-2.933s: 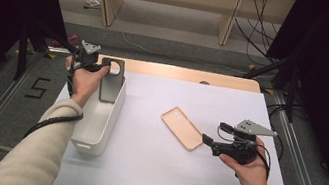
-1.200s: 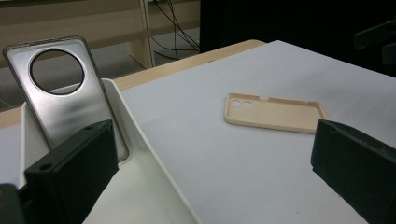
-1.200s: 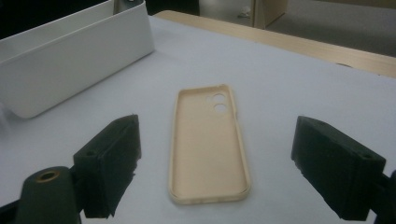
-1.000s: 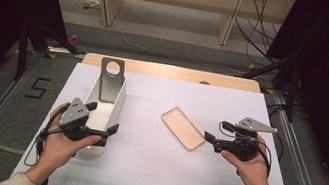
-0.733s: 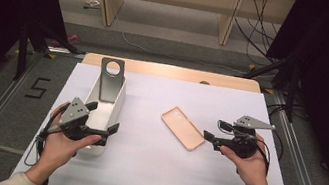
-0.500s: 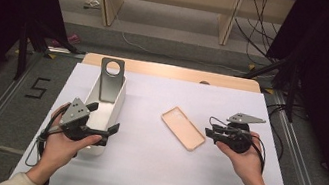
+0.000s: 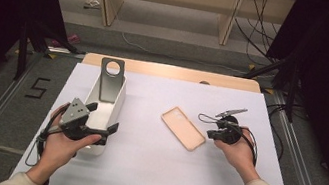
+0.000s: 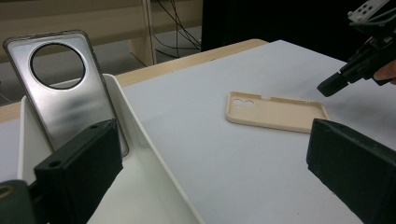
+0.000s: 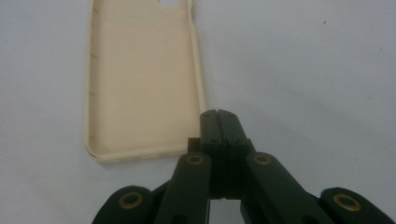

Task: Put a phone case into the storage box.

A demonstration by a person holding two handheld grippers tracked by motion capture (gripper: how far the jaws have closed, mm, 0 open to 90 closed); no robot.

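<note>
Beige phone case point(image 7: 183, 127), lying hollow side up mid-desk point(image 7: 149, 171), is judged light, thin and flexible; its raised rim should be pinched. Right claw point(image 9: 217, 114), clenched empty, has just been closing beside its near corner.

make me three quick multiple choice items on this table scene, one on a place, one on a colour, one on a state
1. Where does the grey phone case stand?
A. in the white bin
B. flat on the table
C. in the right gripper

2. What colour is the phone case lying on the table?
A. blue
B. beige
C. black

3. How do the right gripper's jaws stand?
A. wide open
B. clamped on the case
C. shut, empty

Answers: 1 A, it leans upright inside the white bin. 2 B, both gripper views show it beige. 3 C, the jaws meet beside the case.
</note>
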